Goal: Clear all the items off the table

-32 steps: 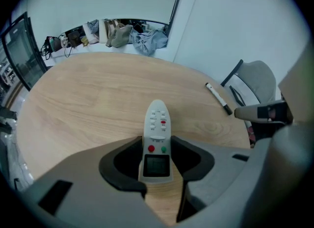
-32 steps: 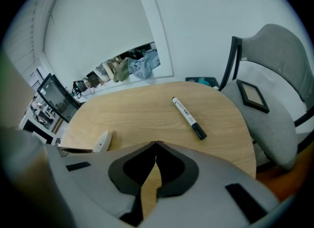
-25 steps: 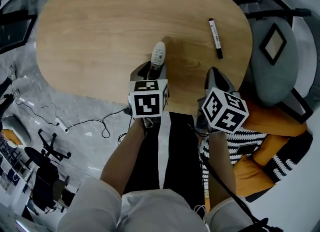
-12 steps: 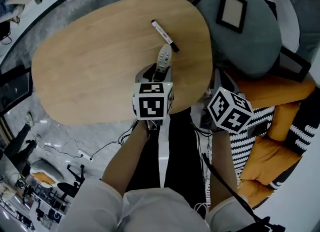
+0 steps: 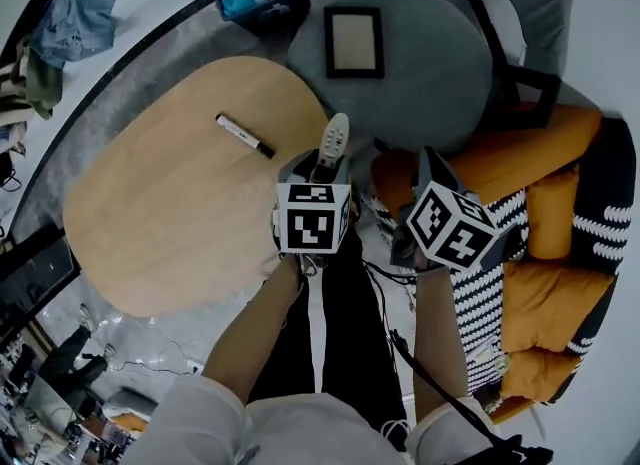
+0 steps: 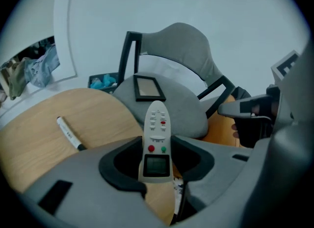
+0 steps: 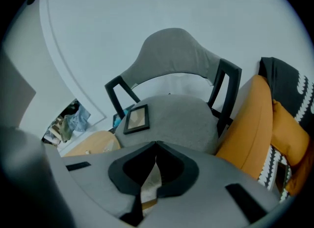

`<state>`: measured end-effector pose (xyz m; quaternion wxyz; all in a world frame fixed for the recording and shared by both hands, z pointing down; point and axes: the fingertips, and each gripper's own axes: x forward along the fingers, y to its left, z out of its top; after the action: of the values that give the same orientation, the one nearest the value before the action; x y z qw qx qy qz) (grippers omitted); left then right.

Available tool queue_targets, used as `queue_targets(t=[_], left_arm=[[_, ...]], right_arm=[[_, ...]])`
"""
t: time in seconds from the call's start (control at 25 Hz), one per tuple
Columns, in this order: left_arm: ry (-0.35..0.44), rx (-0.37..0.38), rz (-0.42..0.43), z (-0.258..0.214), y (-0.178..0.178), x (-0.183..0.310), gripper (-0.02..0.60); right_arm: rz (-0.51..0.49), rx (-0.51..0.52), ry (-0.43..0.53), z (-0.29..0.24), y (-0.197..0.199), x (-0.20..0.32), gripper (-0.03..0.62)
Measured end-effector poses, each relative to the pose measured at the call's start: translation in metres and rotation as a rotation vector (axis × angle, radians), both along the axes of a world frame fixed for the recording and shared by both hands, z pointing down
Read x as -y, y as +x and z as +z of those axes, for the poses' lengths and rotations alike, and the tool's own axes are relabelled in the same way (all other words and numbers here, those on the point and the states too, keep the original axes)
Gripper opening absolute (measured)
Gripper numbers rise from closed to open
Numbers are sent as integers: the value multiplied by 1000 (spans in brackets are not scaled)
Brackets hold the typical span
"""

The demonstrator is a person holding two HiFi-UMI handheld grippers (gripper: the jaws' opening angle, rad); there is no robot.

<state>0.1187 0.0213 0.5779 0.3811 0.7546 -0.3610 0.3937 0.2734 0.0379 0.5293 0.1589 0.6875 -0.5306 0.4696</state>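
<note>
The left claw (image 6: pixel 156 151) is gripping a white remote (image 6: pixel 157 124) by its lower half, the button end sticking out past the jaws over the desk's (image 5: pixel 170 213) edge, just beside a grey chair (image 5: pixel 420 73). The right claw (image 7: pixel 155 146) is hanging closed, tips meeting, with nothing held. A picture frame (image 5: pixel 353 42) is lying on the chair seat. One black-capped marker (image 5: pixel 244 136) is lying on the desk, so the clearing seems nearly done: remote in hand, marker left.
</note>
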Motion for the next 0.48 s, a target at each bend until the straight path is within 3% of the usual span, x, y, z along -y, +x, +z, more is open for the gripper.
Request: queue_targets(t=[0.32, 0.48], left_arm=[[-16, -55, 23, 18, 108, 63, 183], [23, -1, 70, 34, 143, 97, 183]], right_arm=[[20, -43, 16, 18, 82, 50, 25], [46, -41, -1, 35, 112, 62, 25]])
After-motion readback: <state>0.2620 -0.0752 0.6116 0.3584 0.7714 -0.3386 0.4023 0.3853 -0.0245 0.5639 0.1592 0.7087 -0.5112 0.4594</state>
